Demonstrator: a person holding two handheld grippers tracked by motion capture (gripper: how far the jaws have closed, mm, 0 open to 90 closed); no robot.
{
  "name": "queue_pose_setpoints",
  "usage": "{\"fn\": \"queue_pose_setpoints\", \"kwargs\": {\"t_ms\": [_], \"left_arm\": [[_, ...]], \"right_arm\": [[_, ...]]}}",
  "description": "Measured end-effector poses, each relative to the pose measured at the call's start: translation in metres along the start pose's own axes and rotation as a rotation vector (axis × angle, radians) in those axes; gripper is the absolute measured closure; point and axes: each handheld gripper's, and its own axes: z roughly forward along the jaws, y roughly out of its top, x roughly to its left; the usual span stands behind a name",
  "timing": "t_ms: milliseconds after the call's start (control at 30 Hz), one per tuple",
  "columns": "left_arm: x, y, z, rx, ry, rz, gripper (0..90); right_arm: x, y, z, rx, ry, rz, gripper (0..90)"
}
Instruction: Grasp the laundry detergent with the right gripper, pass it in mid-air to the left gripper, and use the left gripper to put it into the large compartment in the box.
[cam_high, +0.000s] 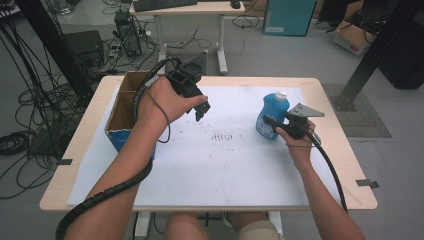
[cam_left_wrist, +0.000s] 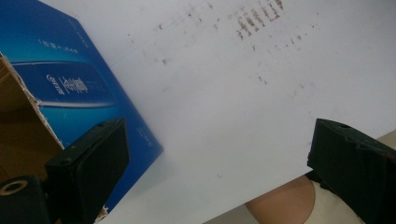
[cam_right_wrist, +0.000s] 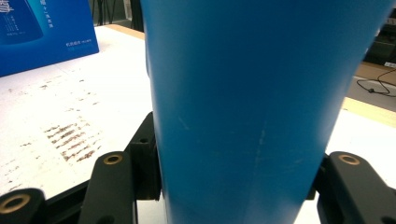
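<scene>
sideways, right gripper (cam_high: 272, 126) around bottle (cam_high: 272, 112)

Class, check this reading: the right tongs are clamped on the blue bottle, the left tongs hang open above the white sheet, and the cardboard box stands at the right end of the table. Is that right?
One slip: the cardboard box stands at the left end of the table, as the high view shows. The right tongs do clamp the blue bottle, and the left tongs hang open above the white sheet.
</scene>
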Motion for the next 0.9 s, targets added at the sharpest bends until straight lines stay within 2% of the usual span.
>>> {"fn": "queue_pose_setpoints", "kwargs": {"t_ms": [900], "left_arm": [[0.0001, 0.0031, 0.0001, -0.004, 0.001, 0.005, 5.8]], "right_arm": [[-0.0004, -0.0001, 0.0000, -0.001, 0.003, 0.005, 44.6]]}}
